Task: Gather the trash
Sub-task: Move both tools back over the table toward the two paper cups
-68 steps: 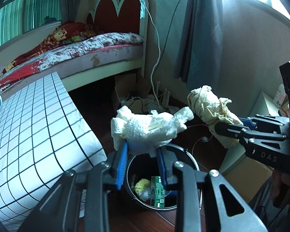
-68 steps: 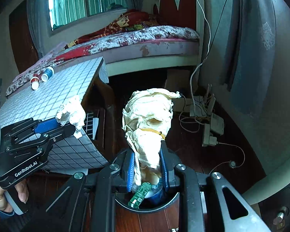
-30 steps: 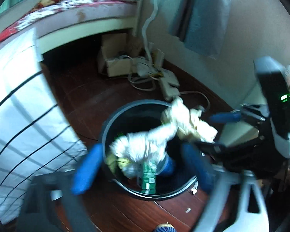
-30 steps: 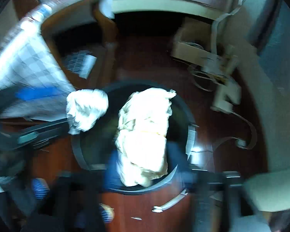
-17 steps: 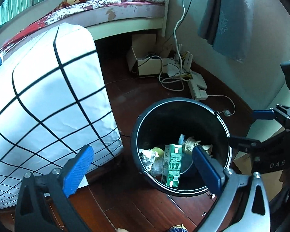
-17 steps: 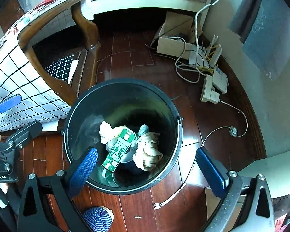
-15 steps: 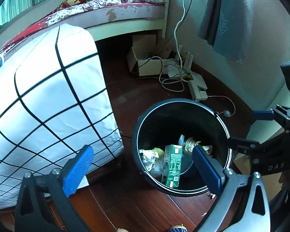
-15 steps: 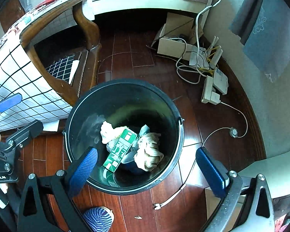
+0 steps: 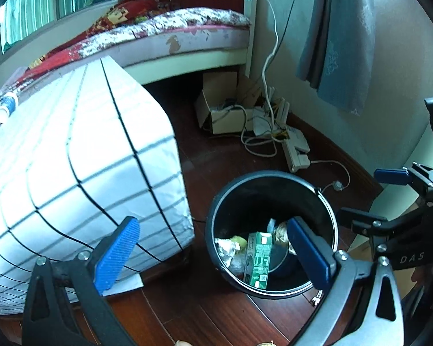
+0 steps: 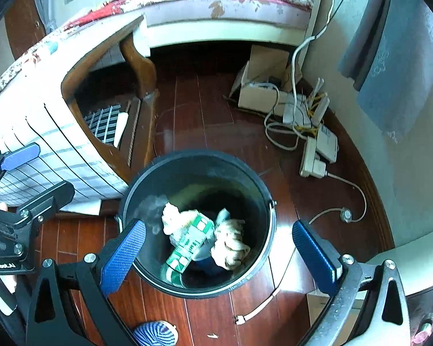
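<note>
A black round trash bin (image 9: pixel 327 201) stands on the wooden floor and also shows in the right wrist view (image 10: pixel 270 201). Inside lie a green carton (image 10: pixel 189 240), a white paper wad (image 10: pixel 170 216) and a beige crumpled wad (image 10: pixel 231 243); the carton (image 9: pixel 258 253) shows in the left wrist view too. My left gripper (image 9: pixel 213 252) is open and empty above the bin's left rim. My right gripper (image 10: pixel 219 255) is open and empty over the bin. The right gripper (image 9: pixel 369 196) shows at the right of the left wrist view, and the left gripper (image 10: pixel 34 168) at the left of the right wrist view.
A table with a white checked cloth (image 9: pixel 80 155) stands left of the bin, with two small cups (image 9: pixel 5 105) on top. A cardboard box (image 10: pixel 262 86), cables and a power strip (image 10: pixel 314 155) lie by the wall. A bed (image 9: pixel 173 31) is behind.
Both grippers held paper wads over the bin, then opened and let them fall in. Since then both have tilted up and drawn back slightly.
</note>
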A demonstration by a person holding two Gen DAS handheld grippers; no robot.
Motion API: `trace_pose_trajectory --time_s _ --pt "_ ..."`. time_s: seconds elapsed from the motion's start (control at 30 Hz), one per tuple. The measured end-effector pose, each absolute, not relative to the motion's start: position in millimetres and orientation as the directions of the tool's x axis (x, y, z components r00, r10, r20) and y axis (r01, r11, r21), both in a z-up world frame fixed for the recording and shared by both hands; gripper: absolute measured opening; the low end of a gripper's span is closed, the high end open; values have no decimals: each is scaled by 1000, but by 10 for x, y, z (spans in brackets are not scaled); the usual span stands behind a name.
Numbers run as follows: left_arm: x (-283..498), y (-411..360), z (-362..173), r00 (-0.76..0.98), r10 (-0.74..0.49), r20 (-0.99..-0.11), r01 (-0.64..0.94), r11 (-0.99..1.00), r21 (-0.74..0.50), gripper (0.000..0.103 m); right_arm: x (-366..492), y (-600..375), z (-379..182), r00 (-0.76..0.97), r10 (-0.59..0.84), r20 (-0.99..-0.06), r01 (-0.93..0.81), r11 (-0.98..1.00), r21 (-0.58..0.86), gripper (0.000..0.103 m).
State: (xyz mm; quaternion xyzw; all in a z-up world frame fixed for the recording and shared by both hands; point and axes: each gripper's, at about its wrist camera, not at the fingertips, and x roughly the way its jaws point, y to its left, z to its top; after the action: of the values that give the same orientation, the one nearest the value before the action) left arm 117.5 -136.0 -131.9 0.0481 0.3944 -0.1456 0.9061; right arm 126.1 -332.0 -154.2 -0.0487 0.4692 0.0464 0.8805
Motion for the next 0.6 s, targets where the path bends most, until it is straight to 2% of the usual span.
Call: trace_pose_trajectory --time_s 0.6 --pt "1132 -653 -503 795 -126 -593 155 988 -1 102 1299 -2780 -788 738 131 -662 -153 988 25 102"
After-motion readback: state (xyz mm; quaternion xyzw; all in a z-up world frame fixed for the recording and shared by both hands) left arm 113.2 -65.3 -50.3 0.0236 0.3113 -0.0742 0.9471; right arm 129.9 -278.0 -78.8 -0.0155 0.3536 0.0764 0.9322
